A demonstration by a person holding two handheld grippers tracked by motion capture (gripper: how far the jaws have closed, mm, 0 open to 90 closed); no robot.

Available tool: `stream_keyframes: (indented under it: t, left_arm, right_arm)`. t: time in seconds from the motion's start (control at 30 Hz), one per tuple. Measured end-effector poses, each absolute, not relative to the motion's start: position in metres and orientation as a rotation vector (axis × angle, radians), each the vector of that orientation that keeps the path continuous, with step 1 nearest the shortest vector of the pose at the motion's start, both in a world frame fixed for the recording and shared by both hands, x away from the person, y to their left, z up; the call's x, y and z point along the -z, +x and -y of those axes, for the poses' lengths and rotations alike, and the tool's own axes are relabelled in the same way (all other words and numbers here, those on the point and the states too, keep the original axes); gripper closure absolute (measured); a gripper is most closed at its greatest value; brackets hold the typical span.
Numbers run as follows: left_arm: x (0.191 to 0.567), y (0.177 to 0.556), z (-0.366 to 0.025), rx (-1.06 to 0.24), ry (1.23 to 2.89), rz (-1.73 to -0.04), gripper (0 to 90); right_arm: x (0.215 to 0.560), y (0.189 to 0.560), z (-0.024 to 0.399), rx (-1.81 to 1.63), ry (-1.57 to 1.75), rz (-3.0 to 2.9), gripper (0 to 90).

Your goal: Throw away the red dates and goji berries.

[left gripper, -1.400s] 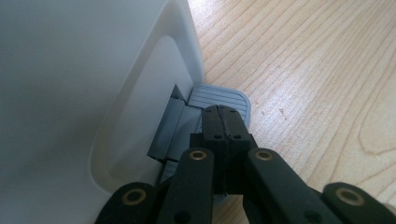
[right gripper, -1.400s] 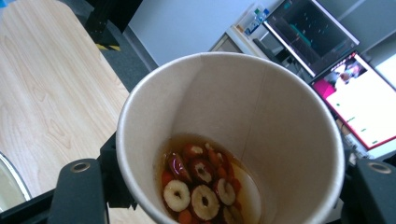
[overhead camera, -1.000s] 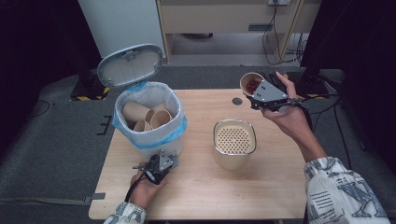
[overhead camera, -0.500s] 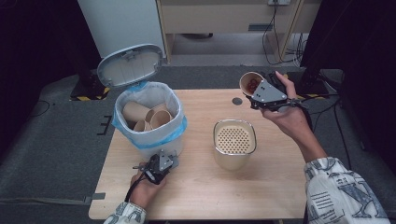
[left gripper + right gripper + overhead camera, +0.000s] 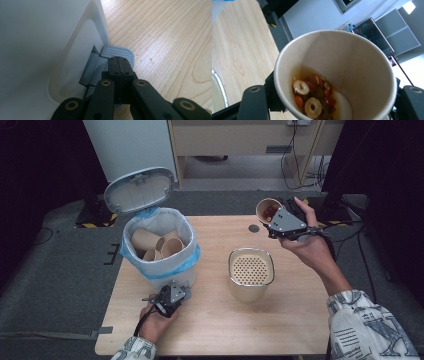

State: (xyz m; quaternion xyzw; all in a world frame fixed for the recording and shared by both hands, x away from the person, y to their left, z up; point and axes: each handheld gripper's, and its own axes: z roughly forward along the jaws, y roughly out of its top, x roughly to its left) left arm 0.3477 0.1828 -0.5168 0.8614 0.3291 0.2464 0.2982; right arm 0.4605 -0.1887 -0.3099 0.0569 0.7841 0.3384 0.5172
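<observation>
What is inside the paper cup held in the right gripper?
The paper cup holds brownish liquid with round pale slices and red pieces. Anything beneath them at the bottom is covered.

Paper cup [image 5: 342, 75] tan-brown outside, pale inside, holding amber liquid with red bits and cream slices. Bin [image 5: 165, 270] white with blue liner [image 5: 187, 262], grey-rimmed lid [image 5: 140, 190], grey ribbed pedal [image 5: 117, 52]; tan cups [image 5: 157, 245] inside. Strainer pot [image 5: 251, 270] cream, dotted with holes, metal rim. Table [image 5: 300, 320] light wood grain. Sleeve [image 5: 370, 330] white with dark print. Both grippers' jaws black.
</observation>
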Motion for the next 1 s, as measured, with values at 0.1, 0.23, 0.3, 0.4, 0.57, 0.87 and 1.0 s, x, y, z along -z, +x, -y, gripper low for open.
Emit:
stream_keyframes:
  t: [0.1,0.23,0.3,0.4,0.57,0.87,1.0]
  left_arm:
    - [0.517,0.348,-0.183,-0.654,2.29,-0.875,89.9]
    - [0.517,0.348,-0.183,-0.654,2.291,-0.875,89.9]
    - [0.517,0.348,-0.183,-0.655,2.29,-0.875,89.9]
    - [0.517,0.348,-0.183,-0.654,2.291,-0.876,89.9]
    - [0.517,0.348,-0.183,-0.654,2.29,-0.877,89.9]
    - [0.517,0.348,-0.183,-0.655,2.288,-0.877,89.9]
    - [0.517,0.348,-0.183,-0.655,2.288,-0.877,89.9]
  right_arm:
    - [0.311,0.457,0.185,-0.797,0.108,-1.887,28.9]
    - [0.311,0.454,0.184,-0.768,0.091,-1.875,28.9]
    - [0.311,0.453,0.183,-0.754,0.08,-1.871,28.9]
    - [0.312,0.452,0.181,-0.738,0.072,-1.868,28.9]
    - [0.309,0.449,0.178,-0.708,0.035,-1.862,29.0]
    - [0.305,0.445,0.178,-0.673,-0.005,-1.856,29.0]
    - [0.303,0.444,0.178,-0.649,-0.028,-1.843,29.0]
